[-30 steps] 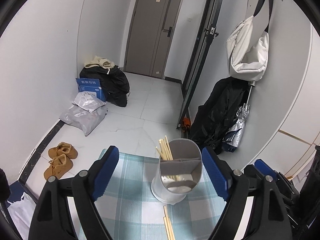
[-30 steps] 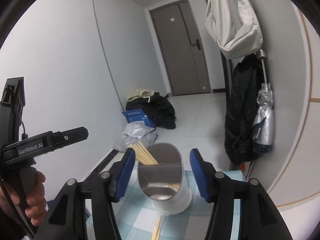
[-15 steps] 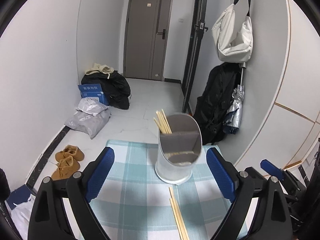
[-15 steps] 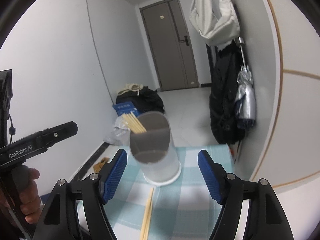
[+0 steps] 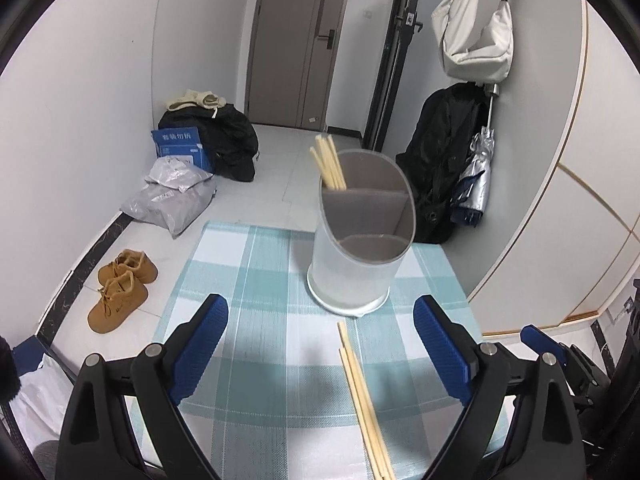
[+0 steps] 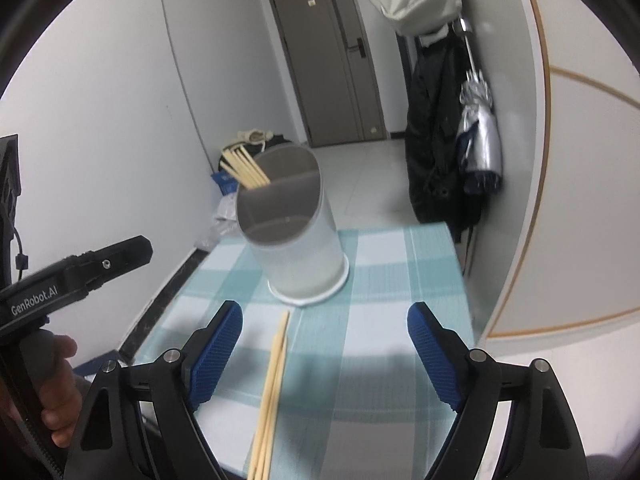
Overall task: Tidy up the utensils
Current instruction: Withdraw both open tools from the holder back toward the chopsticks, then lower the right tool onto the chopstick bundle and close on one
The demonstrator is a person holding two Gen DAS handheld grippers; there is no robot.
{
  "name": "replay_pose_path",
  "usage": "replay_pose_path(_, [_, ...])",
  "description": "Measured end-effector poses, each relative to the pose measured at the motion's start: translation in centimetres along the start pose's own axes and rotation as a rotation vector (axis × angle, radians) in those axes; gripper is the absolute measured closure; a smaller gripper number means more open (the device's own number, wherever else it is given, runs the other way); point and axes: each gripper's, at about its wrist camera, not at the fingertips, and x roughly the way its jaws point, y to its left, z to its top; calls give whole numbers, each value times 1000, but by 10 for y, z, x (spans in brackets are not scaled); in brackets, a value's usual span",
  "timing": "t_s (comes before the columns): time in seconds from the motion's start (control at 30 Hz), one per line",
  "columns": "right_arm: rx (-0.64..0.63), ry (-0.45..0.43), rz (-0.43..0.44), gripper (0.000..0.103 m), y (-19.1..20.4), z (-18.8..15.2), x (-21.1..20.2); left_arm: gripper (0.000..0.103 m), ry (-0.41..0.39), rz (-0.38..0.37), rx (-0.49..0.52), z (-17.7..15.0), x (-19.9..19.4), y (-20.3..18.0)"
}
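- Ahead of you, a grey door (image 5: pixel 298 40) closes the hallway.
- A white bag (image 5: pixel 476 36) hangs on your right, above a black coat (image 5: pixel 444 152) and folded umbrella (image 5: pixel 476 176).
- Tan shoes (image 5: pixel 120 288) sit on the floor at your left.

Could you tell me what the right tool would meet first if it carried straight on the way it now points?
Probably the loose chopsticks lying on the checked cloth; the open right tool angles down over them.
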Motion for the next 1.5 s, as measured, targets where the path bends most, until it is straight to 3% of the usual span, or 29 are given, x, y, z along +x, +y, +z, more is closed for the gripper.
replay_pose_path(0.23, [2,75,-6,18,-2,-21,17,12,33,4,-18,-16,16,7])
replay_pose_path(0.37, [-21,113,-5,18,1,-25,25,12,92,-5,-54,-25,31,19])
replay_pose_path(0.63, [-61,240,-10,19,7,-28,62,12,125,16,-122,-23,43,48])
replay_pose_path(1.0, [-189,430,-15,46,36,-32,127,12,137,28,-216,-11,50,79])
replay_pose_path(1.07, [-205,453,-26,57,40,-35,134,12,144,28,-232,-10,51,82])
replay_pose_path(1.27, [-241,496,-34,69,47,-39,140,12,175,12,-278,-10,56,87])
replay_pose_path(1.5, [-284,534,-44,72,58,-36,143,12,191,10,-310,-9,55,92])
